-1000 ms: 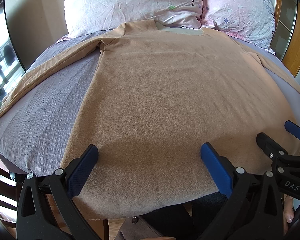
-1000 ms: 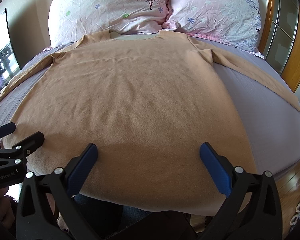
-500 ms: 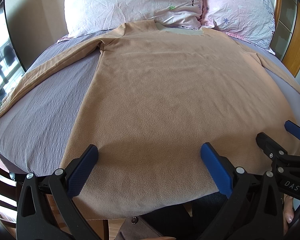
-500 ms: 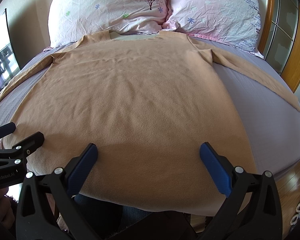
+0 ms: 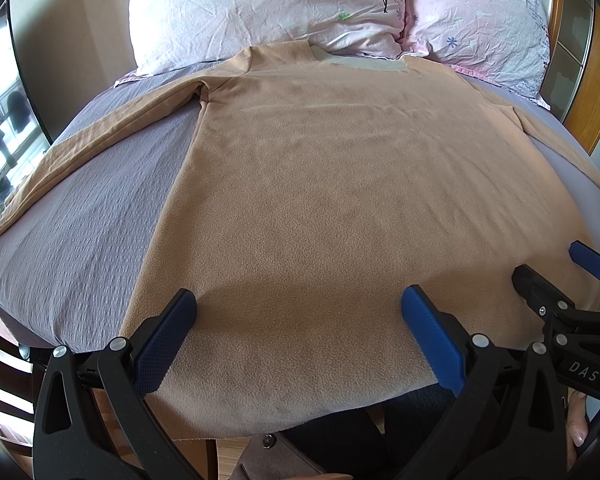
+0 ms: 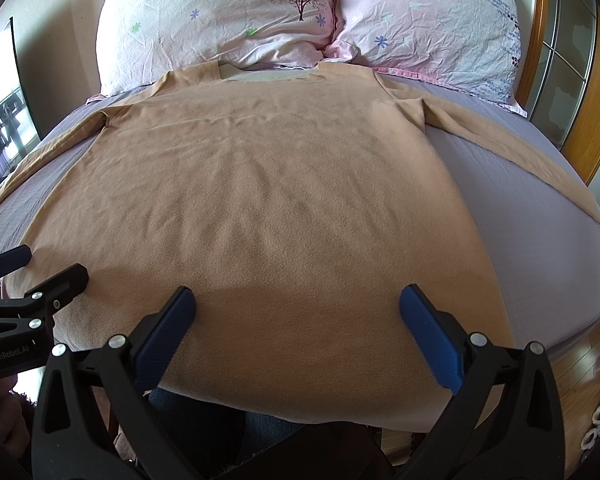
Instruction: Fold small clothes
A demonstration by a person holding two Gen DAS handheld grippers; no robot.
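Bed (image 5: 80, 232), grey sheet: held one tan shirt (image 5: 340, 200) spread flat, sleeves out, collar touching two pillows (image 6: 228, 12). Left gripper (image 5: 298, 336) and right gripper (image 6: 296, 332): side by side at the shirt's bottom hem, fingers wide apart, gripping nothing, hem lying between and beneath them.

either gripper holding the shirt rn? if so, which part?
Nothing is held. The left gripper and right gripper are both open, near the hem of the tan shirt, which lies flat on the bed.
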